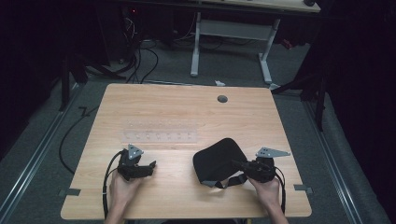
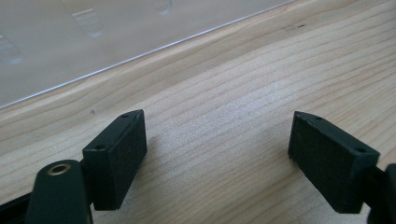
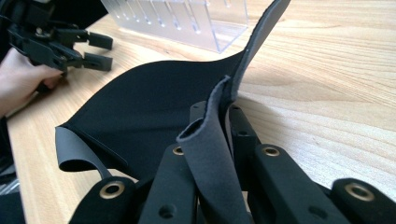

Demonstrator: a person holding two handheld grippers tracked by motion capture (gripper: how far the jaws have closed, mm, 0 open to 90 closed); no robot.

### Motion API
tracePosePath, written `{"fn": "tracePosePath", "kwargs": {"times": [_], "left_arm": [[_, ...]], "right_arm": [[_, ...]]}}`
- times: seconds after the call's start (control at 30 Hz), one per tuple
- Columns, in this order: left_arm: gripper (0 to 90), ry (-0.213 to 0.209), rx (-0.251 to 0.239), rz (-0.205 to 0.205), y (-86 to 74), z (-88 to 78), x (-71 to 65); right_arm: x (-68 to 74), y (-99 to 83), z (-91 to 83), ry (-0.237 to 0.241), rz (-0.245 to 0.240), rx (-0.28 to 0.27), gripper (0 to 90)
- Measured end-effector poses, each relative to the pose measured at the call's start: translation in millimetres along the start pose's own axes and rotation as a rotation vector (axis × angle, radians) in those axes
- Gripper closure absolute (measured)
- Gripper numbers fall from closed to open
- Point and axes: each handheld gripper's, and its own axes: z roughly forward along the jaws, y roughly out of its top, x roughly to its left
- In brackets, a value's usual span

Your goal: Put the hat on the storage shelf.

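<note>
A black, soft fabric piece (image 1: 215, 157) lies on the wooden table (image 1: 177, 100) at the front right, and one edge of the fabric (image 3: 140, 105) is folded upward. My right gripper (image 1: 239, 164) is shut on that raised edge, and in the right gripper view the cloth is pinched between the jaws of the right gripper (image 3: 223, 119). My left gripper (image 1: 150, 168) rests at the front left, open and empty. Bare wood lies between the two pads of the left gripper (image 2: 217, 149). The left gripper (image 3: 99, 50) and the hand that holds it are also visible in the right gripper view.
A clear plastic rack (image 1: 159, 130) with several slots lies across the table's middle, just beyond the left gripper. A round grey cable hole (image 1: 222, 99) sits near the far edge. Cables and a second desk's white legs (image 1: 196, 46) stand on the floor beyond the table.
</note>
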Motion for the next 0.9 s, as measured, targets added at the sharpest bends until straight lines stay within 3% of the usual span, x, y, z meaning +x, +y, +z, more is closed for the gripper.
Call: {"fn": "tracePosePath", "kwargs": {"times": [0.2,0.47,0.63,0.9], "left_arm": [[20.9,-0.035,0.018,0.022,-1.0,-2.5,-5.4],[23.6,-0.211,-0.013,0.057,4.4,-22.6,-34.0],[23.1,-0.308,0.0,0.079,1.9,-32.6,-54.5],[22.0,-0.389,0.01,0.12,-2.6,-38.2,-80.9]], "right_arm": [[4.4,2.9,-5.7,-0.006,0.014,-0.001,84.0],[11.1,9.3,-7.3,0.0,0.016,-0.011,84.0],[13.5,10.5,-6.3,0.007,0.016,-0.023,84.0],[17.3,12.7,-1.7,0.023,0.025,-0.011,83.9]]}}
